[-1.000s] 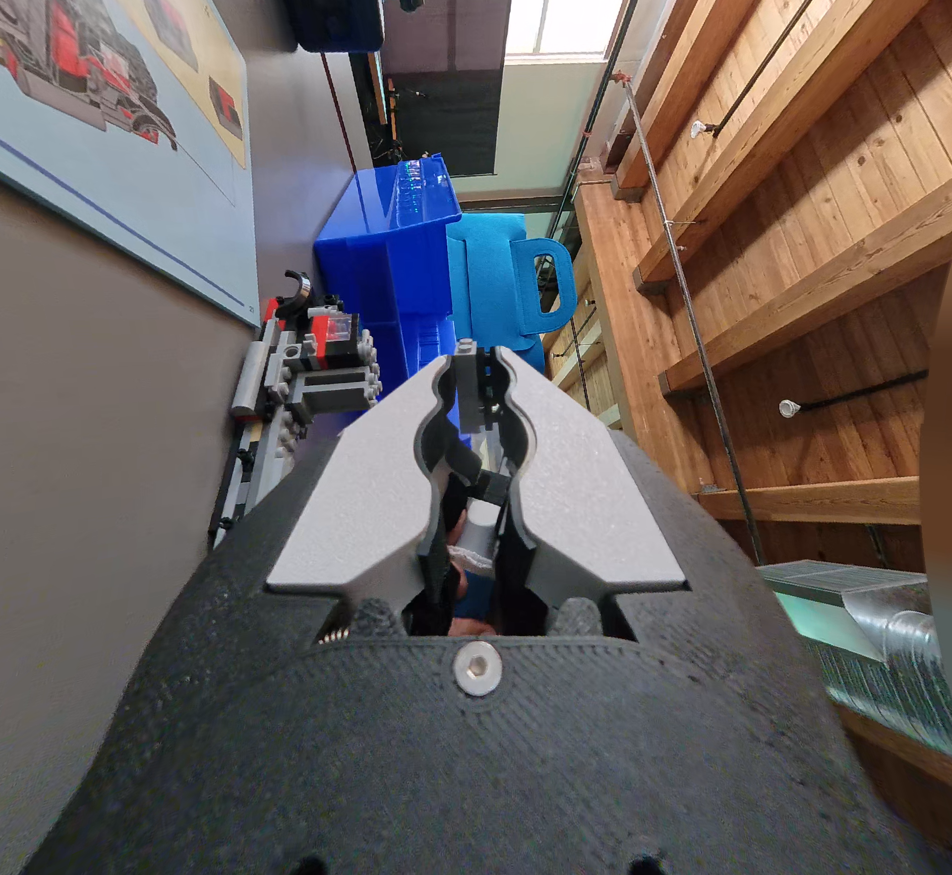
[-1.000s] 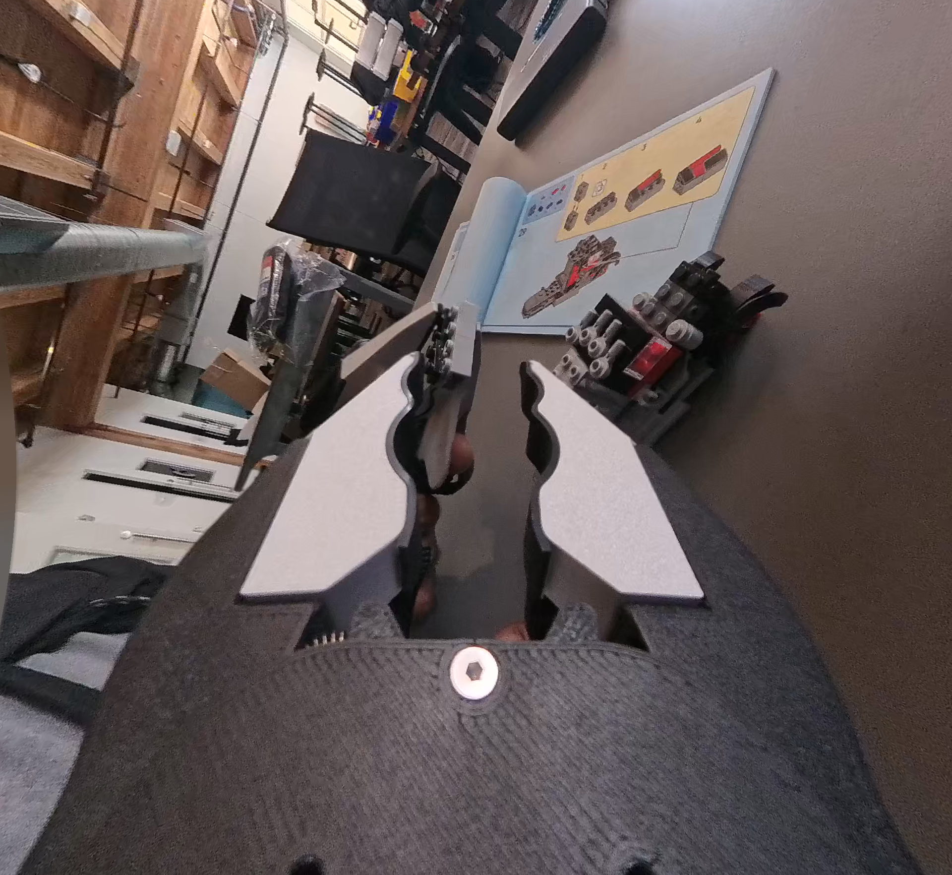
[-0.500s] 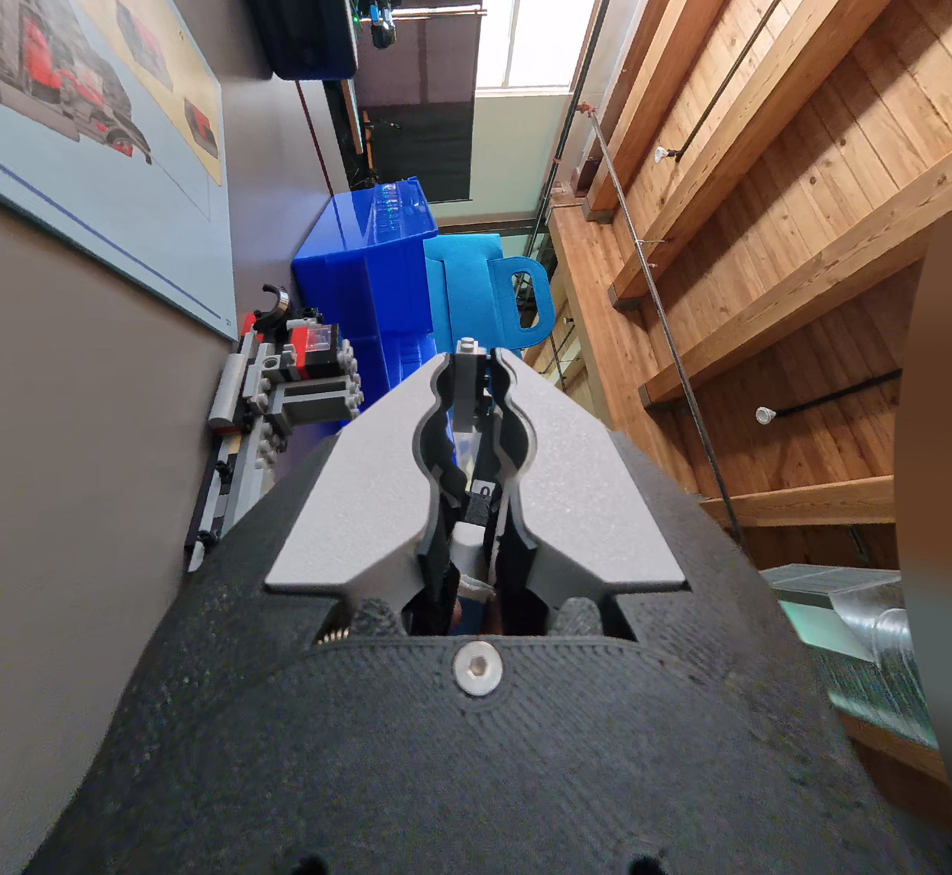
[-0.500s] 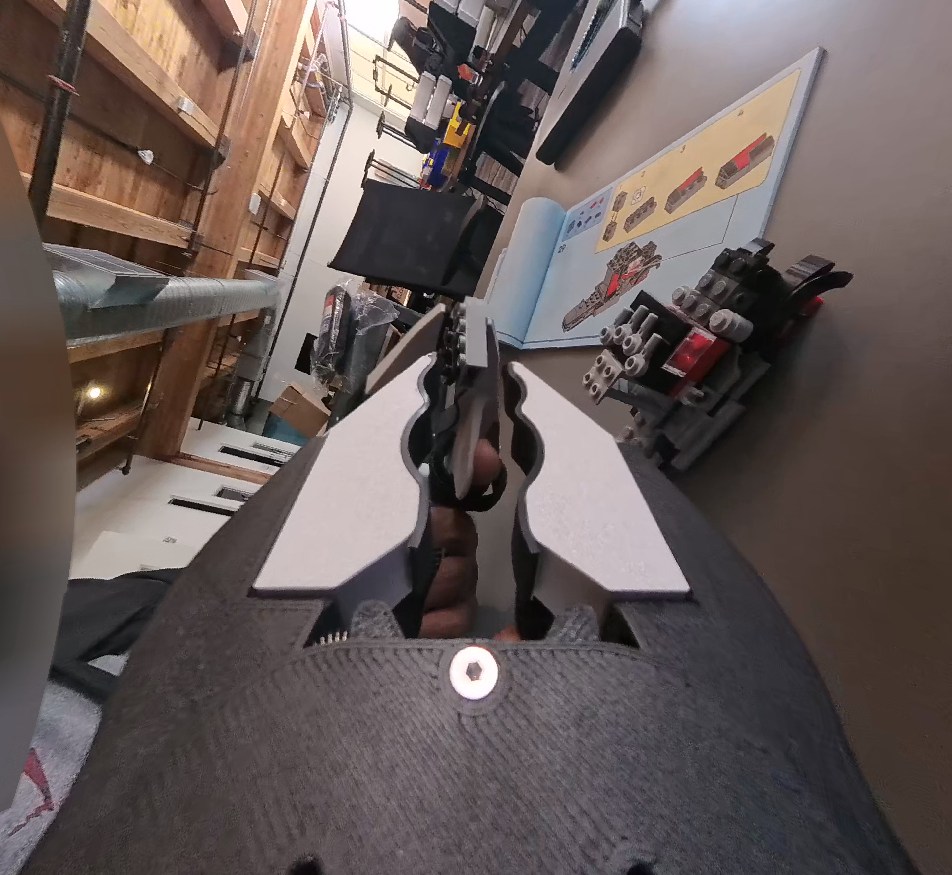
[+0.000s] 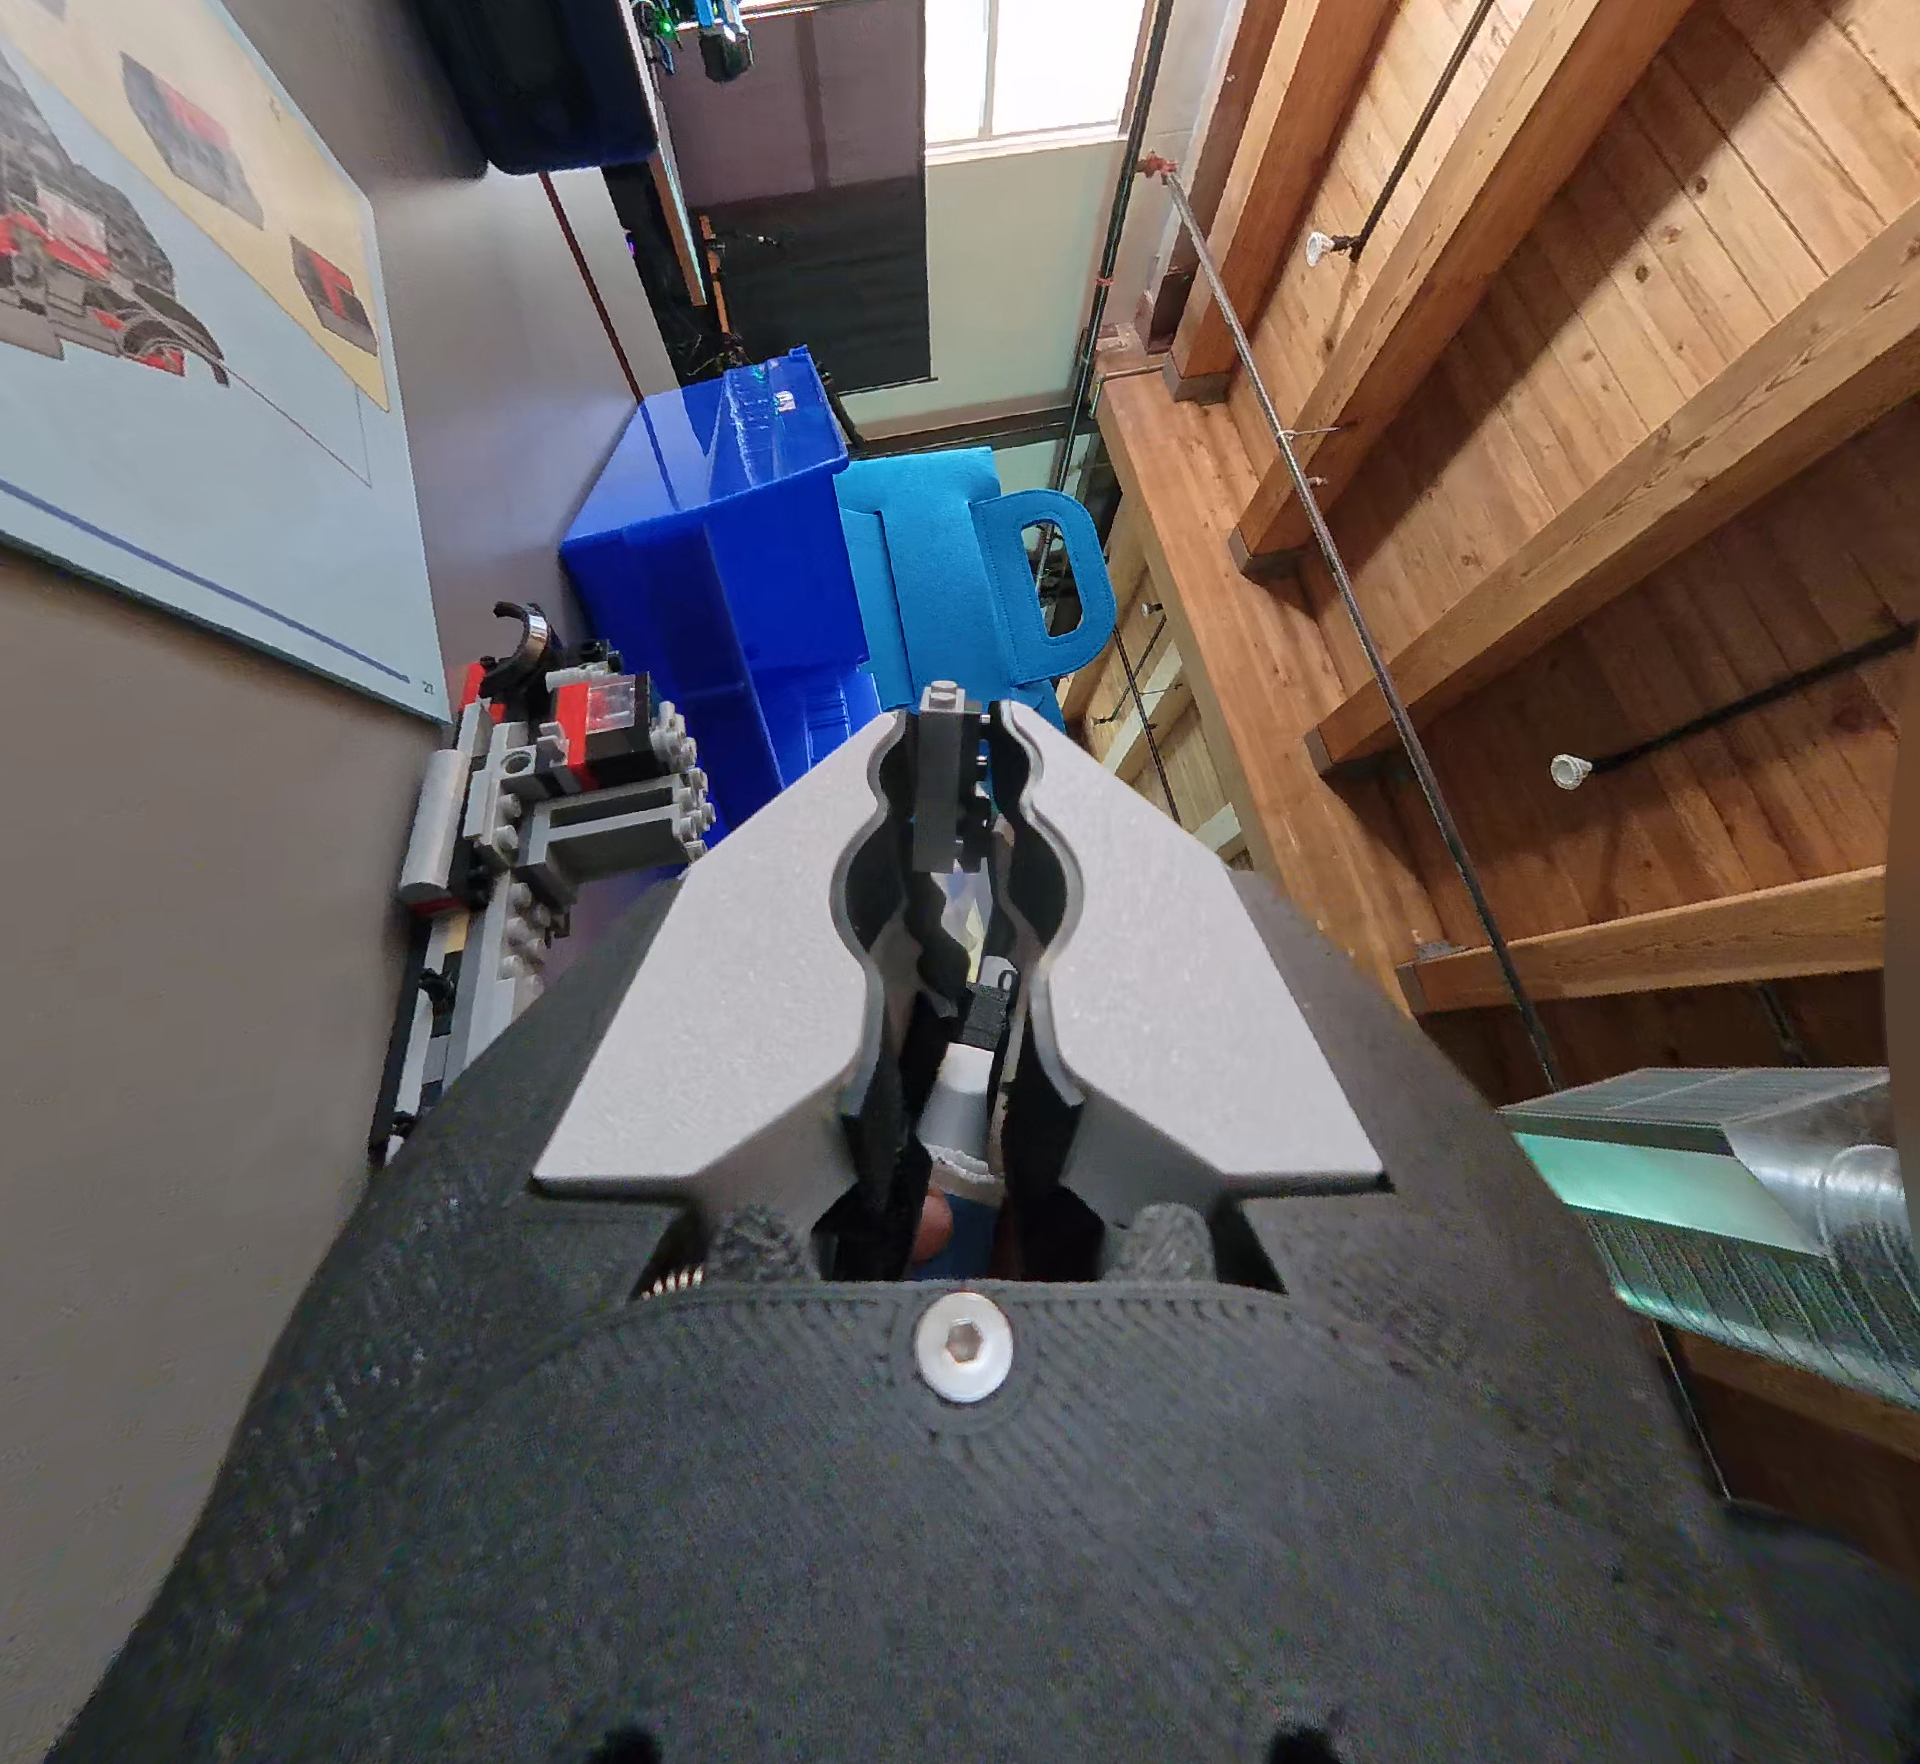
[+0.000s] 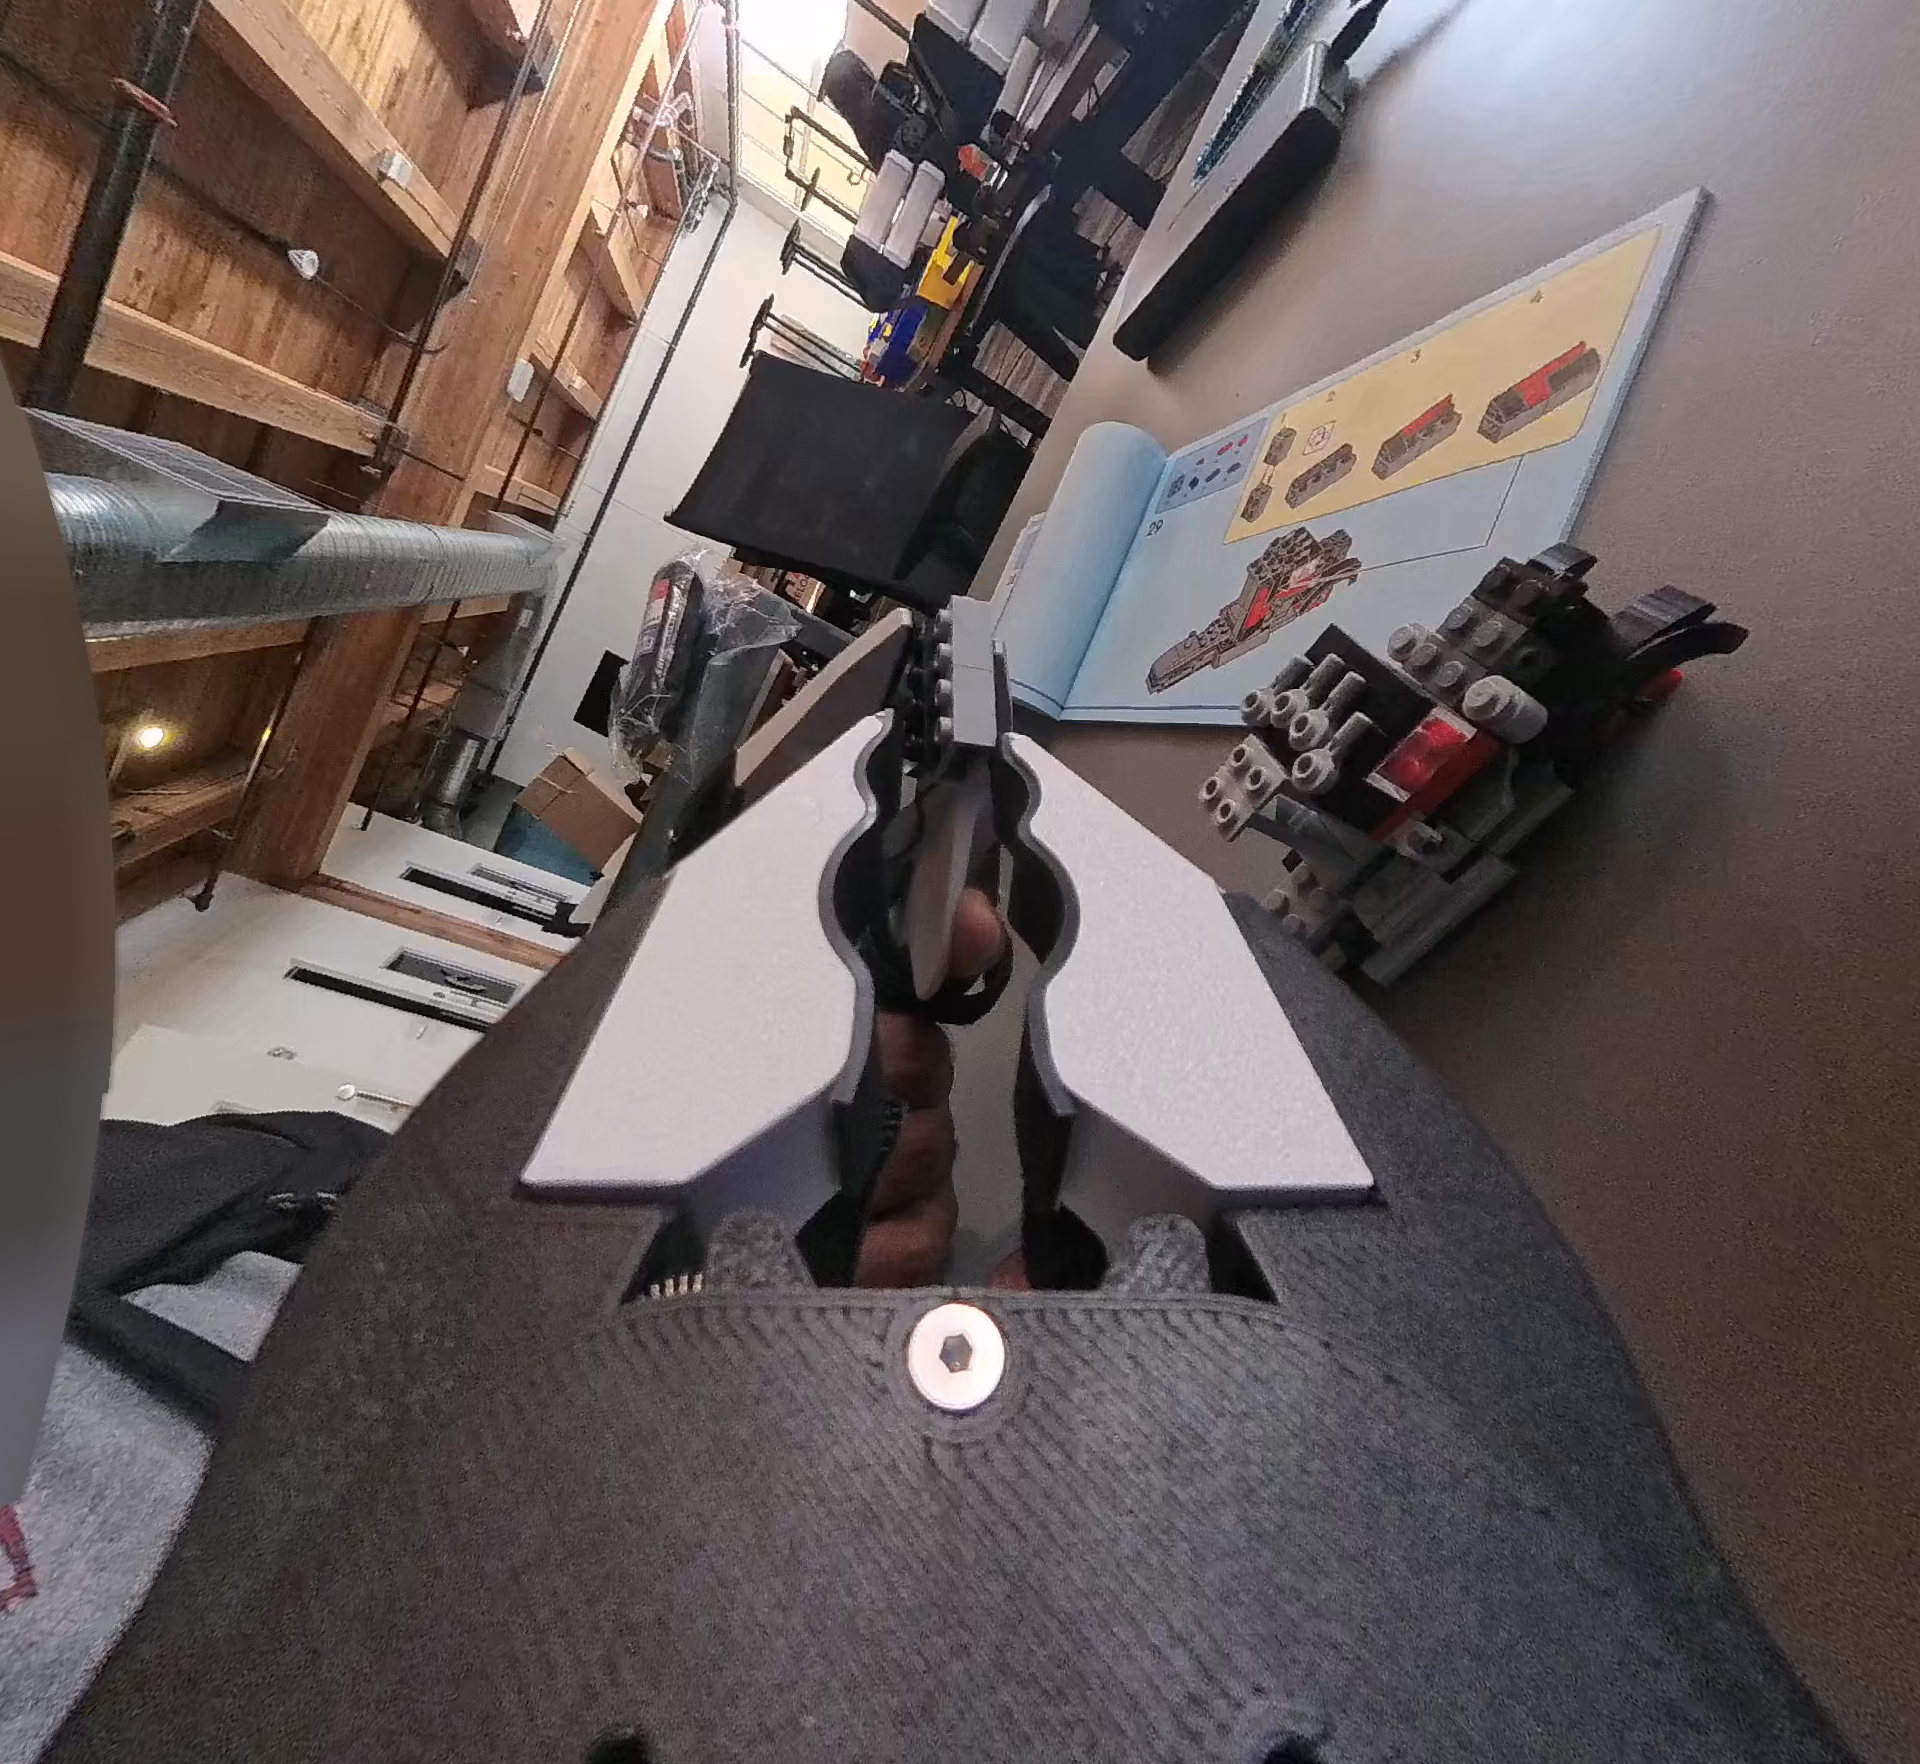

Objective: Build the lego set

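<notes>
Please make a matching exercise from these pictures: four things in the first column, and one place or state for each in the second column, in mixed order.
Things:
1. grey brick piece
2. partly built model
3. instruction booklet
4. blue bin

Places or states:
A. lying open on the table
B. clamped in the left gripper
C. standing beyond the model, in the left wrist view
D. on the table, next to the booklet

Pairs: 1-B, 2-D, 3-A, 4-C

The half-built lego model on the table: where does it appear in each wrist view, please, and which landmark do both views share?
Left wrist view: half-built lego model at middle left, beside the blue bin.
Right wrist view: the model at middle right, on the table.
Shared landmark: the open instruction booklet, lying just beyond the model.
</notes>
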Available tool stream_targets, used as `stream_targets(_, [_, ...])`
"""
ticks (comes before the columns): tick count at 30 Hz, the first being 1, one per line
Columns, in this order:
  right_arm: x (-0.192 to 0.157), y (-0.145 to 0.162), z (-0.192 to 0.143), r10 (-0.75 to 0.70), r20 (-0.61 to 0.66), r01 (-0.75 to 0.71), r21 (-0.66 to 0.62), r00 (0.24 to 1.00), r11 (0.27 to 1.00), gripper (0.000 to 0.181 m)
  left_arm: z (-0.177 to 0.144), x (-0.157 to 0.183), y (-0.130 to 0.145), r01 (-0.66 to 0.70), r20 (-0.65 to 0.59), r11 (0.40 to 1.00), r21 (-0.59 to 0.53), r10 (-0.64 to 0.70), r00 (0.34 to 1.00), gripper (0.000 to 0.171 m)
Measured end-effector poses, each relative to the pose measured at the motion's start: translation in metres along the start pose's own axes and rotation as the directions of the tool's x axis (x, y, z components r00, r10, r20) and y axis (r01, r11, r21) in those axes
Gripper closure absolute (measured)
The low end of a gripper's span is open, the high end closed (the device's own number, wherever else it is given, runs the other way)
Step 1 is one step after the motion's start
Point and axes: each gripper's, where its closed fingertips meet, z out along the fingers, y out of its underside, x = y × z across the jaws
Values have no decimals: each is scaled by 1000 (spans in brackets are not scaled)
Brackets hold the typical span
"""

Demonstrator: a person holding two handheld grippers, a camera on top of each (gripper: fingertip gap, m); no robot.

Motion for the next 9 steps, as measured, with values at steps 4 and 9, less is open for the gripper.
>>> stream_targets(4, [1, 0, -1, -8, -5, 8, 2, 1000, 1000, 165, 0, 0, 1, -5, -1, 1000, -6, 5, 1000, 157])
stream_targets(9, [2, 0, -1, -18, -11, 18, -2, 1000, 1000, 165, 1, -1, 2, -14, 0, 1000, -16, 14, 1000, 157])
